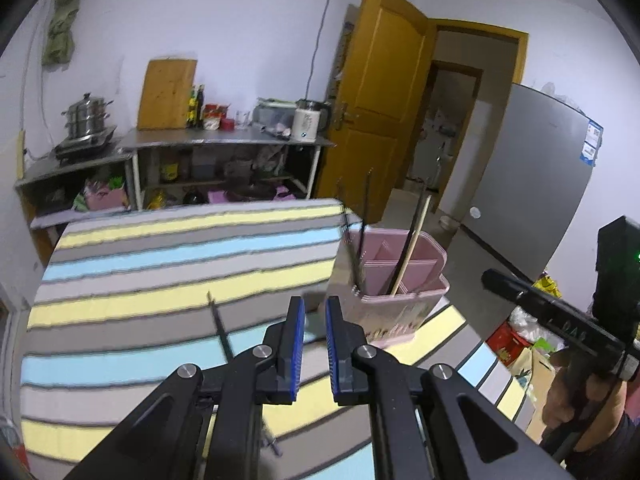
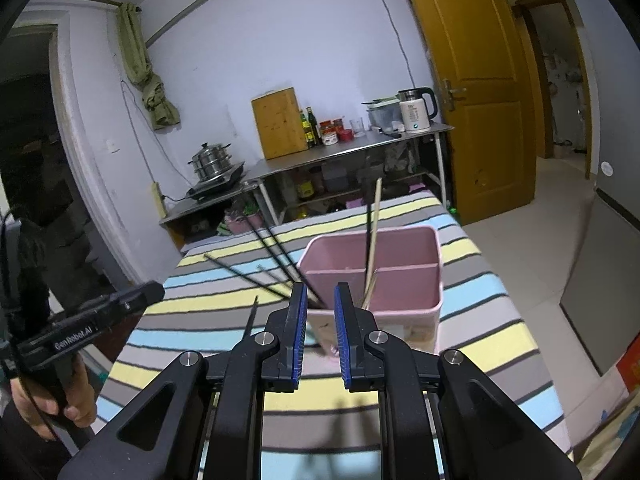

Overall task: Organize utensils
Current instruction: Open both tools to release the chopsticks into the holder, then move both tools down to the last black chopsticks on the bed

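Pink plastic divided utensil holder [image 2: 400, 264] stands on the striped-cloth worktop [image 1: 160, 248], dark and pale chopsticks upright inside. Both claws, left [image 1: 315, 316] and right [image 2: 321, 304], hang slightly parted and empty. Next, probably, comes pinching the loose black chopstick [image 1: 220, 326] lying beside the holder.

A utensil holder [image 2: 372, 276] stands on a table [image 2: 472, 292], with chopsticks [image 2: 374, 232] upright in its back compartment. More chopsticks [image 2: 240, 274] lie on the table left of it. Behind the table, a shelf unit [image 2: 352, 148] runs along the wall.
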`<action>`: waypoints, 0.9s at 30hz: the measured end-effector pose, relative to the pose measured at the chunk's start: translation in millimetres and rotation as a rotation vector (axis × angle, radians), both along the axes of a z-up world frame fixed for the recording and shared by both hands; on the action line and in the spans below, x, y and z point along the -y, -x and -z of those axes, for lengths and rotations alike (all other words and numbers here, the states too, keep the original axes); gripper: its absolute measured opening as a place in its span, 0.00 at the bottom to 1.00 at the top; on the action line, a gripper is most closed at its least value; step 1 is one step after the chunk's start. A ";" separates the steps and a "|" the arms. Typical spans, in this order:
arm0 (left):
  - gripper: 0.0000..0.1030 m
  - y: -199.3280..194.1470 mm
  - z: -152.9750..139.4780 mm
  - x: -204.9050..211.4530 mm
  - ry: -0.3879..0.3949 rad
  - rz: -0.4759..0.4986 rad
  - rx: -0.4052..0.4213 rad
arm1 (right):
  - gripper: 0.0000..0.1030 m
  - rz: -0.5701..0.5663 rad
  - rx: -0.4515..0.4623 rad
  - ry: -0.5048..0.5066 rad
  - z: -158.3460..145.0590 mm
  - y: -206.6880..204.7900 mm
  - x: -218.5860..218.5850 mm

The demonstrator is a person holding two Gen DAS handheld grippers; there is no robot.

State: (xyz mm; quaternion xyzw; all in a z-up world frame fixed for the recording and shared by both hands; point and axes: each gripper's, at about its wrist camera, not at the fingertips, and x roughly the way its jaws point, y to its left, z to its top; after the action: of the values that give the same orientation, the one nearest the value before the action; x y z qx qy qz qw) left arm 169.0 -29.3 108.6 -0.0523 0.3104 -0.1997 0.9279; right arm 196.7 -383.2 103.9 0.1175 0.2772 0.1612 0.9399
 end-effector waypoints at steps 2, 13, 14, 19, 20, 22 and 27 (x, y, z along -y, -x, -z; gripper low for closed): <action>0.09 5.0 9.0 -7.7 0.000 -0.015 -0.018 | 0.14 -0.011 -0.007 -0.003 4.0 3.7 -4.1; 0.09 12.5 56.5 -39.0 0.001 -0.088 -0.122 | 0.14 -0.098 -0.058 0.012 32.3 15.2 -37.7; 0.09 11.0 60.8 -41.6 0.000 -0.097 -0.131 | 0.14 -0.105 -0.063 0.015 34.4 14.7 -41.1; 0.14 0.2 76.9 -46.6 -0.004 -0.125 -0.167 | 0.14 -0.130 -0.083 0.028 44.6 12.2 -54.0; 0.16 -3.5 81.9 -47.4 -0.007 -0.131 -0.178 | 0.14 -0.133 -0.087 0.029 46.5 12.5 -56.0; 0.20 -9.0 90.9 -47.5 -0.014 -0.139 -0.194 | 0.14 -0.142 -0.103 0.034 53.4 8.7 -59.9; 0.20 -31.2 115.2 -44.6 -0.020 -0.145 -0.243 | 0.14 -0.163 -0.139 0.048 69.7 1.4 -69.6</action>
State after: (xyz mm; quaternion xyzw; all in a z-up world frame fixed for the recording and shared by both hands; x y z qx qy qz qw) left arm 200.2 15.3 -6.6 -0.0890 0.4179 -0.1212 0.8960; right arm 195.3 -313.6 34.2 0.0831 0.3541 0.2220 0.9047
